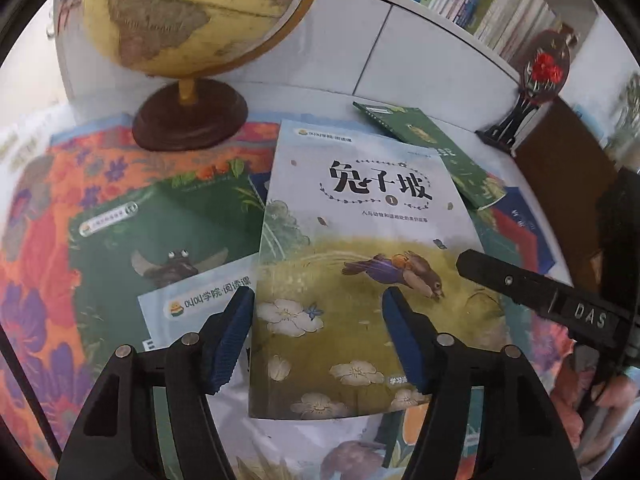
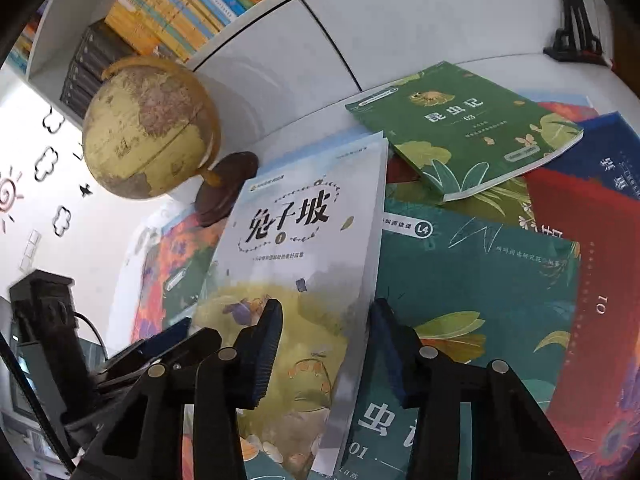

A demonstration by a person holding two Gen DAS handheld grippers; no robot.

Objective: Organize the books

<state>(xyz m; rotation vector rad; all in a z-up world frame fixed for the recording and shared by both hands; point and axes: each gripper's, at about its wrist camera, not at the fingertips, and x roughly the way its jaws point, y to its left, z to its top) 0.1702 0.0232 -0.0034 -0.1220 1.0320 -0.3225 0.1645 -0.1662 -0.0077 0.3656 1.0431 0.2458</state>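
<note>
While both grippers stand partly open over the scattered pile, neither has hold of anything: the left gripper [image 1: 318, 336] straddles the lower left part of the pale book [image 1: 360, 264], its left pad at the book's left edge and its right pad over the cover, and the right gripper [image 2: 326, 352] straddles the same book's [image 2: 296, 280] lower right edge. Whether any pad touches the paper I cannot tell.

That pale book lies uppermost, face up, just in front of the globe [image 1: 192, 12]; its far edge nearly reaches the globe's wooden base. A small green book [image 2: 460, 128] lies beyond it to the right, a large teal book [image 2: 480, 280] beneath its right side, and a red and blue book [image 2: 592, 208] further right.

It looks a thin, glossy softcover: light, floppy, probably slippery. A pinch on each long edge should lift it without sagging.

The only container is the shelf [image 2: 168, 12] behind the globe, packed with upright books.
</note>
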